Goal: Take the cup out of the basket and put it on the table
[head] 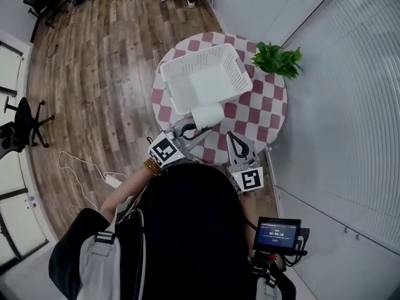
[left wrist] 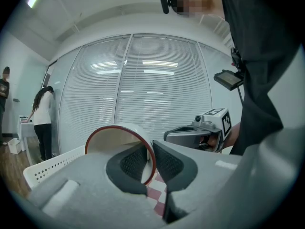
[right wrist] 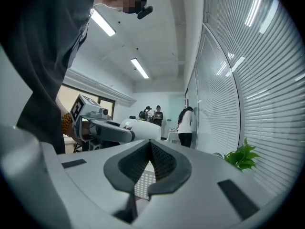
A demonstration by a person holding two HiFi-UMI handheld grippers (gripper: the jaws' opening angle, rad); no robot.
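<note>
A white cup [head: 207, 114] with a red rim [left wrist: 116, 140] lies tilted on its side just outside the near edge of the white mesh basket [head: 237, 74], over the pink-and-white checked table [head: 262, 114]. My left gripper [head: 190, 127] is shut on it, with the cup's wall pinched between the dark pads [left wrist: 150, 161]. Whether the cup touches the cloth is hidden. My right gripper [head: 232, 137] hovers over the table's near edge to the right of the cup. Its pads [right wrist: 149, 149] meet at the tips with nothing between them.
A green potted plant [head: 277, 59] stands at the table's far right edge by the blinds. The basket [left wrist: 52, 166] fills the table's middle and left. A cable and power strip [head: 112, 180] lie on the wood floor at left. Several people [right wrist: 186, 123] stand far off.
</note>
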